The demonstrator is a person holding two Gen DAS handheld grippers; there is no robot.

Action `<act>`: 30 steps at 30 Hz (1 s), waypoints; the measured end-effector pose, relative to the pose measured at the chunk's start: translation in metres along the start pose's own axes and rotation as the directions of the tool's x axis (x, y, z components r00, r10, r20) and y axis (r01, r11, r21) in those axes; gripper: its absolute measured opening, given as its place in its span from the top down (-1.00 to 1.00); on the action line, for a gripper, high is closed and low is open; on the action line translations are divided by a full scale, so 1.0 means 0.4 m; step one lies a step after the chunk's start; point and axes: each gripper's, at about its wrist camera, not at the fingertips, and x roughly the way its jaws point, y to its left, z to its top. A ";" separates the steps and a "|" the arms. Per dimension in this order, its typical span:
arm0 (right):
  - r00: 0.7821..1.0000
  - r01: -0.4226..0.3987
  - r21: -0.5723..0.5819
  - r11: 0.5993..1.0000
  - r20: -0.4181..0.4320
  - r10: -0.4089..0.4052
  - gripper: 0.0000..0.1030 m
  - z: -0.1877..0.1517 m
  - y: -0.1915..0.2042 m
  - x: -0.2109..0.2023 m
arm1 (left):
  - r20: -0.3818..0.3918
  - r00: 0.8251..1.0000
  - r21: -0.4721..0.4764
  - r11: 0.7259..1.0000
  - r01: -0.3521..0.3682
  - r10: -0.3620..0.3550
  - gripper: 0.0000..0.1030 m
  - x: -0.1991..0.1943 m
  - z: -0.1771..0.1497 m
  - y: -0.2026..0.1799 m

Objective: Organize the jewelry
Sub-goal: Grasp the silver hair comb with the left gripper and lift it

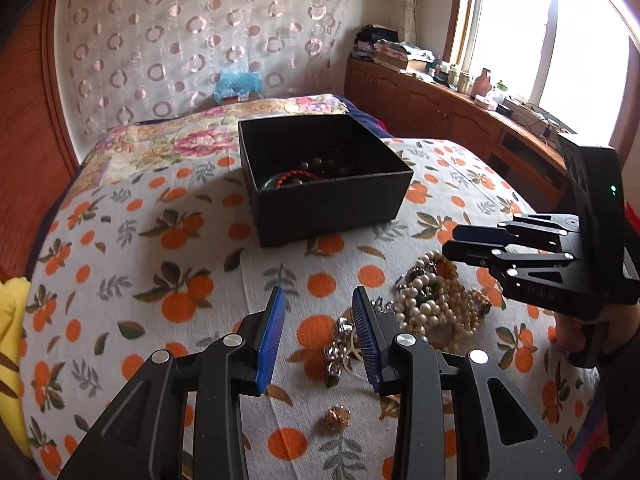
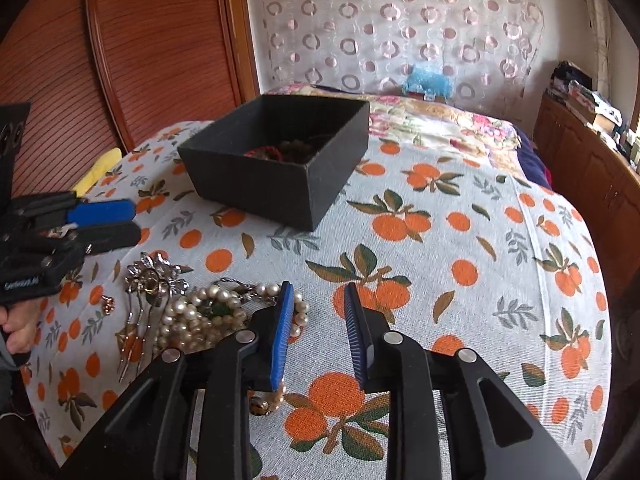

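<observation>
An open black box point(image 1: 320, 176) stands on the orange-print bedspread and holds dark beads and a red bracelet point(image 1: 298, 178); it also shows in the right wrist view point(image 2: 276, 164). A pile of pearl necklaces point(image 1: 436, 300) lies in front of it, with a silver brooch point(image 1: 340, 344) and a small gold bead point(image 1: 338, 417) nearby. My left gripper point(image 1: 319, 308) is open and empty, just left of the pile. My right gripper point(image 2: 318, 304) is open and empty, its left pad over the pearls point(image 2: 200, 312). The silver brooch point(image 2: 154, 276) lies left of the pearls.
A wooden headboard point(image 2: 160, 40) and a patterned curtain point(image 1: 192, 32) stand behind the bed. A wooden cabinet point(image 1: 420, 100) with clutter runs along the window side. A yellow cloth point(image 1: 12, 320) lies at the bed's left edge. A floral quilt point(image 1: 224, 128) lies behind the box.
</observation>
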 end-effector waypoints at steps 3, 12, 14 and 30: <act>1.000 -0.002 -0.001 1.000 -0.003 0.002 0.45 -0.001 -0.001 0.002 | -0.023 0.999 -0.015 0.999 0.033 -0.033 0.36 0.012 -0.011 0.002; 1.000 -0.005 -0.005 1.000 -0.027 0.005 0.45 0.001 -0.001 0.016 | -0.071 0.995 -0.026 0.997 0.069 -0.071 0.15 0.052 -0.028 -0.011; 1.000 -0.009 0.001 1.000 -0.027 0.009 0.45 0.001 -0.003 0.017 | -0.066 0.995 -0.026 0.997 0.071 -0.072 0.15 0.052 -0.030 -0.011; 1.000 -0.013 0.004 1.000 -0.027 0.013 0.45 0.000 -0.005 0.017 | 0.007 0.994 -0.048 0.993 0.112 -0.111 0.83 -0.014 -0.033 0.000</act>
